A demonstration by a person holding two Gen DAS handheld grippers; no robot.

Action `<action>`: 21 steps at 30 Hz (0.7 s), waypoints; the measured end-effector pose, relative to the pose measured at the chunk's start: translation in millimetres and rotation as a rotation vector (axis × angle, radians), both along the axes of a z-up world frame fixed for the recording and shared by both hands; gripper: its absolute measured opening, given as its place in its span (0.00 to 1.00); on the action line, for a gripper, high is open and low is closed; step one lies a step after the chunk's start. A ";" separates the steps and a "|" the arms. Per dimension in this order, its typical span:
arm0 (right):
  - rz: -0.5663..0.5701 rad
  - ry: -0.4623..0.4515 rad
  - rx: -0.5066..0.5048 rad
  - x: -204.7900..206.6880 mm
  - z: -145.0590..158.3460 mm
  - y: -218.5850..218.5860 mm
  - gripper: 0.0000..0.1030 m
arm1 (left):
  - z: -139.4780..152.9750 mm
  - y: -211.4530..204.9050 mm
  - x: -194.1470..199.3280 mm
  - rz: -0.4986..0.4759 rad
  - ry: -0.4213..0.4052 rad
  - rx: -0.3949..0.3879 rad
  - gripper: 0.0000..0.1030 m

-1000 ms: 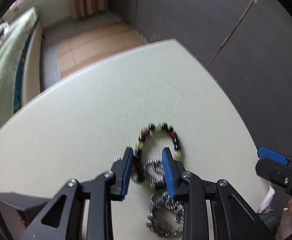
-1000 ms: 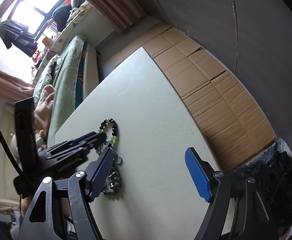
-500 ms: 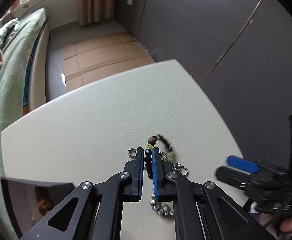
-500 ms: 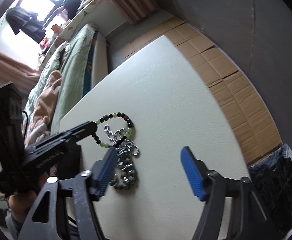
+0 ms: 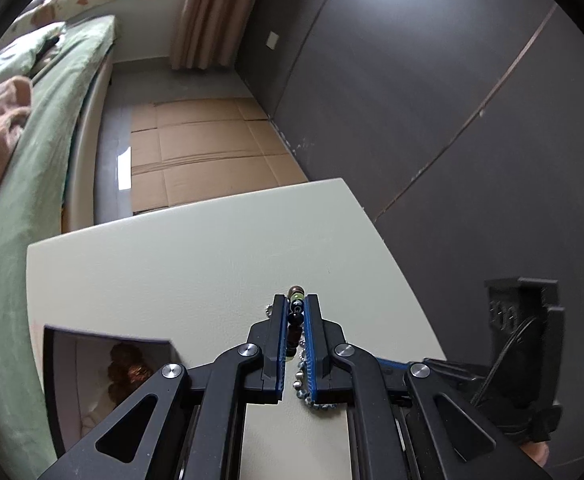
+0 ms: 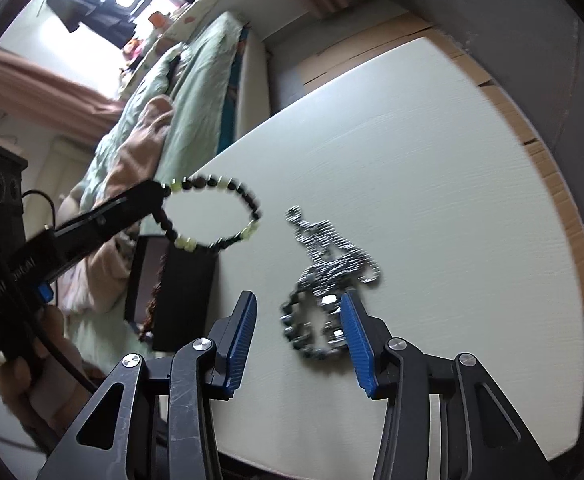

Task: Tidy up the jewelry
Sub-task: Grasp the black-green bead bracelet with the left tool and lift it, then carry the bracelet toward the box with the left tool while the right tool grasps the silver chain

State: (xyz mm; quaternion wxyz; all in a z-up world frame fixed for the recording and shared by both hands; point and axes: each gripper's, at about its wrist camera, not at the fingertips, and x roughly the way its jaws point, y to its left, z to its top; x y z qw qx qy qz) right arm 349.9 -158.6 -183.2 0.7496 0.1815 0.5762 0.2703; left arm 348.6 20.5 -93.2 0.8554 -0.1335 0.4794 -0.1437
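Left tongs (image 5: 295, 322): closed narrow on the bracelet (image 6: 212, 216), dark and pale green beads pinched between the blue pads (image 5: 280, 340); in the right wrist view the tongs (image 6: 160, 196) hold it at the loop's upper left.
Bracelet: raised off the counter (image 6: 431, 160), hanging as an open ring; it sits above and to the left of the chains (image 6: 331, 264), apart from them. In the left wrist view only a few beads (image 5: 295, 304) show between the pads.
Chains: a tangled silver heap lying on the counter, blurred in the right wrist view; a ring of darker metal beads (image 6: 311, 336) lies at its near end. In the left wrist view part of the heap (image 5: 303, 376) shows beneath the left tongs.
Right tongs (image 6: 297, 344): spread wide and holding nothing, poised just over the near end of the chains; the right pad (image 6: 355, 344) overlaps the heap's edge in view, whether it touches cannot be told.
Box (image 6: 180, 296): dark, open, on the counter to the left of the chains, below the bracelet; brown beads (image 5: 126, 364) lie inside.
Bed (image 5: 32, 152): green cover, beyond the counter, far left of the chains.
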 end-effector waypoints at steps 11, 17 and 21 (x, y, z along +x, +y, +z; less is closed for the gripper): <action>0.097 0.002 -0.111 -3.4 -9.1 55.8 0.42 | 11.8 35.3 -30.7 0.075 -0.043 -0.059 0.08; 0.106 -0.016 -0.269 -6.2 -19.1 72.6 0.38 | 18.5 53.7 -46.2 0.110 -0.067 -0.102 0.08; 0.143 -0.077 -0.369 -6.4 -18.2 90.9 0.12 | 22.8 62.5 -56.7 0.130 -0.088 -0.127 0.08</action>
